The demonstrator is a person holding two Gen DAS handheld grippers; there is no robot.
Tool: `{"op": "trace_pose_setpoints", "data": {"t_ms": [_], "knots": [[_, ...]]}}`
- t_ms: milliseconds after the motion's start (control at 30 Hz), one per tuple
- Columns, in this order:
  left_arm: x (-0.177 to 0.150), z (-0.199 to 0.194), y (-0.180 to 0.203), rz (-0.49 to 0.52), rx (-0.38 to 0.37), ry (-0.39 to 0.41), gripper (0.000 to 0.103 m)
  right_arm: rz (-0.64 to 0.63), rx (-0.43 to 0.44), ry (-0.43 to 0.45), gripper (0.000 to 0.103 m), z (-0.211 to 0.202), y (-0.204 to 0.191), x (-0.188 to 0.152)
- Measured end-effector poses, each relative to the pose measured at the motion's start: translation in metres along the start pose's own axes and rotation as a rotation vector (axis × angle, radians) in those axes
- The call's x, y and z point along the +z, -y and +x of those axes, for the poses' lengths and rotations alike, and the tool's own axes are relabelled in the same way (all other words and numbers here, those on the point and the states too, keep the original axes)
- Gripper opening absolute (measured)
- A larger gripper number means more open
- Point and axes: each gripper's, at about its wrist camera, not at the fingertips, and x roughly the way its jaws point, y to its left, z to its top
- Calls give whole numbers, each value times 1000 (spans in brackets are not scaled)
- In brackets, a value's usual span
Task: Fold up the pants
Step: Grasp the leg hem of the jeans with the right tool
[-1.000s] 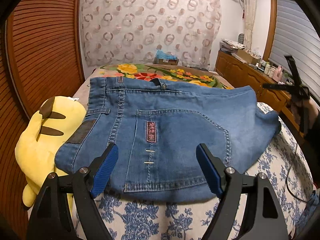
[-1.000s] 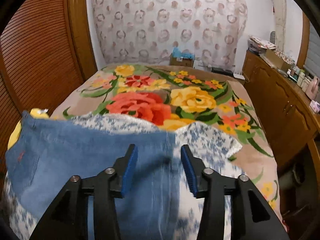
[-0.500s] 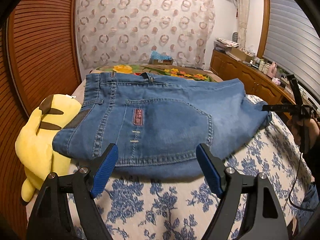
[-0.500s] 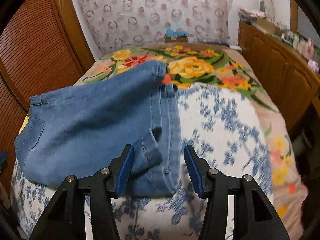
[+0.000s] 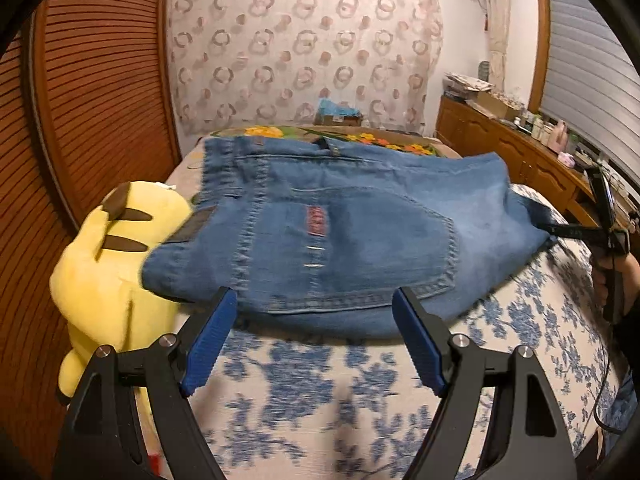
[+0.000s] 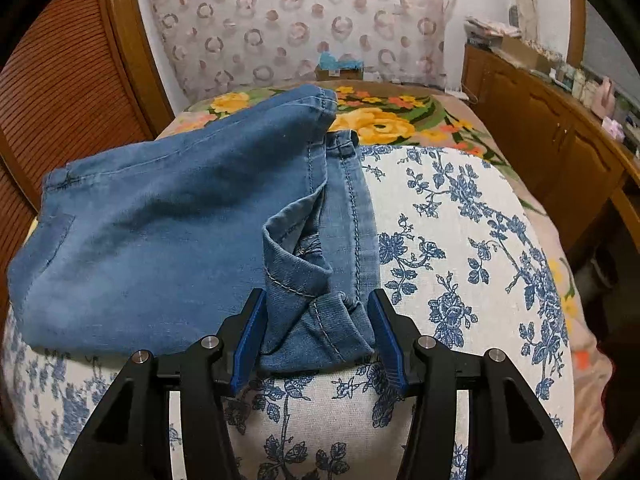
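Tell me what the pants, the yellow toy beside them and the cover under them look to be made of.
Pants: denim, faded blue, matte; twill weave, topstitched seams and hems show.
Yellow toy: plush, soft fuzzy pile, likely stuffed, with dark fabric markings.
Cover: woven cloth, white with blue floral print, matte; probably cotton, though the fibre cannot be told.

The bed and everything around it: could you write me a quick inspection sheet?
Surface: bed cover, white with blue flowers.
Job's things: jeans folded; one hem bunched.
Clutter: yellow plush toy touching the jeans.
Grippers: left gripper open, empty; right gripper open, astride the bunched hem.
Cables: black cable hanging below the right gripper.
Surroundings: wooden cabinets, patterned curtain.
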Motion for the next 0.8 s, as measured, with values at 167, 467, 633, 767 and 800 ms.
{"op": "trace_pose_setpoints", "data": {"t_ms": [167,467,633,767,800], "knots": [[5,0,-32,-43,62,-7,81,-51,-23,27,54,-1,-9,-16],[13,27,-84,-131,144,-65,81,-60,-33,26,54,3,-11,-16],[15,50,-101,-172,142,-115,81,-59,-32,26,54,3,-11,-16],[13,68,-111,-207,133,-162,81,-59,-32,26,54,4,-11,-16],[12,71,-112,-215,128,-171,81,-59,-32,26,54,4,-11,-16]]}}
